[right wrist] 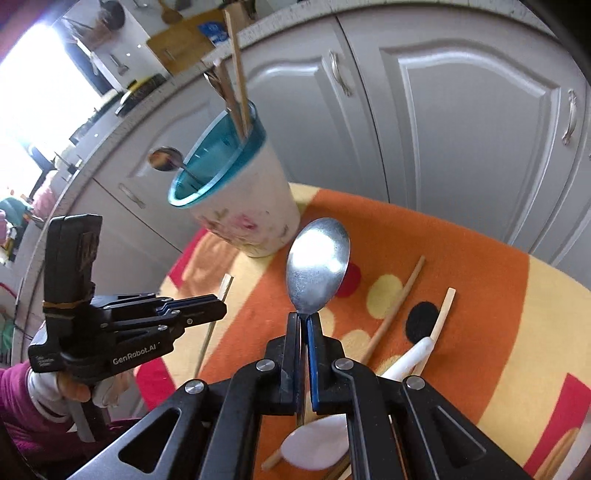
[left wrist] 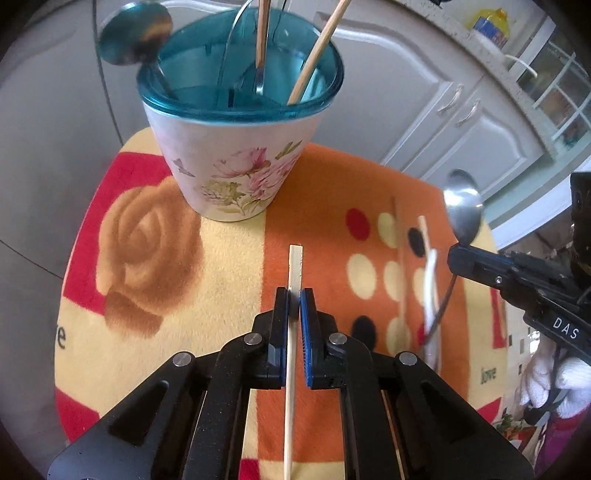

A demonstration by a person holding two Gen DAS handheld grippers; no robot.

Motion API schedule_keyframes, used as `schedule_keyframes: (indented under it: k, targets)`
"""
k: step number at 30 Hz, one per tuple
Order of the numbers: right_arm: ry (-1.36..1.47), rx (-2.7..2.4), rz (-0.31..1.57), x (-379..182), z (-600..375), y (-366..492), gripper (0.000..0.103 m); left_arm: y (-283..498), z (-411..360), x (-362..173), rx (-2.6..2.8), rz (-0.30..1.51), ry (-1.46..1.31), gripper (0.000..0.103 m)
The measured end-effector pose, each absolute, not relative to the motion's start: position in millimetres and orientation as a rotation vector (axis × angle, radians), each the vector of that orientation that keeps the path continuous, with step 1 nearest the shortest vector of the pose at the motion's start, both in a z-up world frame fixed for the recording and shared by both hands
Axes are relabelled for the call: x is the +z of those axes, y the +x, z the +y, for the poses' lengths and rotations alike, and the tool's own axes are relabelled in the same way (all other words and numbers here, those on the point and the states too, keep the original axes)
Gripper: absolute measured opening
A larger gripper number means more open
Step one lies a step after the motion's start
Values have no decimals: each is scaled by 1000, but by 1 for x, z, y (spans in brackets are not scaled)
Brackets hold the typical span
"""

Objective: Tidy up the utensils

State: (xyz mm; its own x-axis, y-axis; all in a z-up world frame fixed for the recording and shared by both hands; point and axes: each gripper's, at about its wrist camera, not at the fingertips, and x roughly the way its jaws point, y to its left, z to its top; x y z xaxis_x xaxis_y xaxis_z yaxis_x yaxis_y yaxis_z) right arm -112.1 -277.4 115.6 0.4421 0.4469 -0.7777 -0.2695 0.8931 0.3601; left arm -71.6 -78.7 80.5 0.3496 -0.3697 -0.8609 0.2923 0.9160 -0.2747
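A floral cup with a teal rim (left wrist: 236,110) (right wrist: 236,206) stands at the far side of the table and holds a metal spoon (left wrist: 135,33), chopsticks and other utensils. My left gripper (left wrist: 294,299) is shut on a pale wooden chopstick (left wrist: 295,266), lifted off the cloth; its tip points toward the cup. From the right wrist, the same left gripper (right wrist: 218,308) appears at the left. My right gripper (right wrist: 304,317) (left wrist: 456,256) is shut on the neck of a metal spoon (right wrist: 317,266) (left wrist: 463,210), bowl up.
The round table carries an orange, yellow and red cloth (left wrist: 166,240) (right wrist: 480,288). Two loose chopsticks (right wrist: 397,302) and a white plastic spoon (right wrist: 406,360) lie on it at the right. White cabinet doors (right wrist: 461,129) stand behind. A person's gloved hand (right wrist: 48,387) holds the left gripper.
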Motion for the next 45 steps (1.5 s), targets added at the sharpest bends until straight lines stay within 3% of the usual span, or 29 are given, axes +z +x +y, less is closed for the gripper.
schedule_keyframes:
  k: [14, 16, 18, 20, 27, 38, 43, 45]
  targets:
    - [189, 398, 958, 136, -273, -129, 3, -98, -62, 121, -459, 1061, -111, 5]
    - [186, 364, 989, 126, -275, -124, 5, -99, -62, 121, -460, 1059, -116, 5]
    - [173, 357, 1028, 113, -277, -118, 16, -98, -64, 121, -466, 1061, -121, 5]
    - [155, 351, 1051, 104, -278, -112, 21, -97, -65, 120, -465, 1065, -123, 5]
    - [35, 316, 1077, 79, -286, -59, 25, -91, -61, 118, -465, 1088, -151, 5]
    - [-144, 525, 1154, 55, -278, -7, 25, -70, -71, 105, -467, 1144, -164, 5]
    - [-51, 590, 1199, 42, -290, -8, 25, -62, -80, 98, -472, 1165, -156, 5]
    - [30, 602, 1195, 38, -295, -8, 18, -61, -82, 97, -474, 1168, -156, 5]
